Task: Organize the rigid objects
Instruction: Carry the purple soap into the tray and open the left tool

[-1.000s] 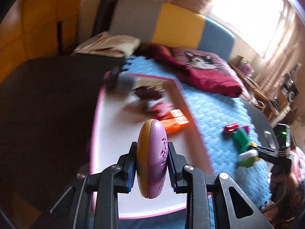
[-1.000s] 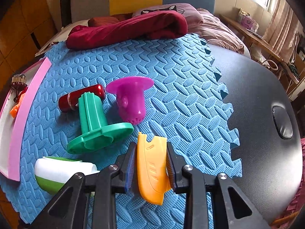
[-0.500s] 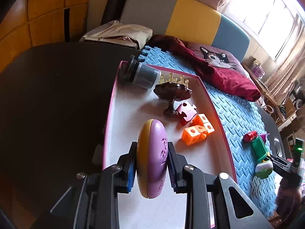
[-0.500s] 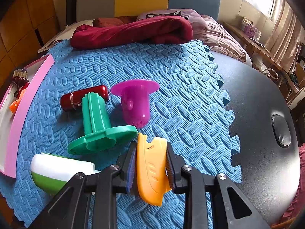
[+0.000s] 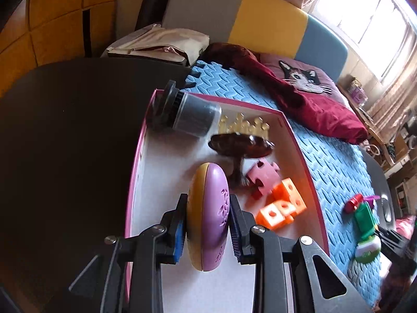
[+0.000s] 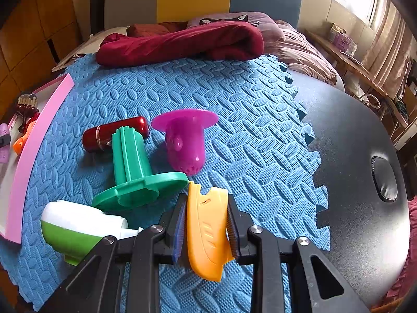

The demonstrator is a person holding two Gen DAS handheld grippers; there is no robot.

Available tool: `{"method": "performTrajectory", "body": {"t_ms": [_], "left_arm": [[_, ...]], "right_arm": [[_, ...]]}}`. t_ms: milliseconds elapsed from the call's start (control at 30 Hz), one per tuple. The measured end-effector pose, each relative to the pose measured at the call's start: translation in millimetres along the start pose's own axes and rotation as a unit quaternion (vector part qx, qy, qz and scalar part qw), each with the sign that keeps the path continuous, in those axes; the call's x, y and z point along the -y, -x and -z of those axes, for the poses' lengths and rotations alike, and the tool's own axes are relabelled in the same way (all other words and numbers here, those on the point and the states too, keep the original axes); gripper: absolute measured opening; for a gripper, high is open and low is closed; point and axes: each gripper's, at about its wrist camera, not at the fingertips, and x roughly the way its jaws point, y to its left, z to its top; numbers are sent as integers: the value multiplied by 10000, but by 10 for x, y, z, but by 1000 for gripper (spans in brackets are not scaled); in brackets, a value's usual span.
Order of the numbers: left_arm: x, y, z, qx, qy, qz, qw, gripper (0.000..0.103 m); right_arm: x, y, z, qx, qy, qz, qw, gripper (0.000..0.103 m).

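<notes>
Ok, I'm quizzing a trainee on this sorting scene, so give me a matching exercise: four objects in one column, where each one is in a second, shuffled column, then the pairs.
Things:
1. purple and yellow oval case
2. orange plastic piece
3. orange cubes
4. green flanged piece

Places:
A. lying on the blue foam mat
B. in the left gripper
C. inside the pink-rimmed tray
D. in the right gripper

Pairs: 1-B, 2-D, 3-C, 4-A
</notes>
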Motion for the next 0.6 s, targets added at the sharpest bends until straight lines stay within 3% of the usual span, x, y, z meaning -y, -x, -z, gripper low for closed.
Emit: {"method": "performTrajectory", "body": {"t_ms": [167,400,600], "left_arm": [[6,-20,-78,126,-55,-177,9997,31],[-40,176,47,343,-140,-456,9983,44],[-88,223,221,272,-70,-522,9982,45]], "right_arm": [[3,1,-1,5,4,-2,10000,28],[4,-4,0,7,1,-2,10000,28],[6,-10,-2,12,4,2,10000,28]]}}
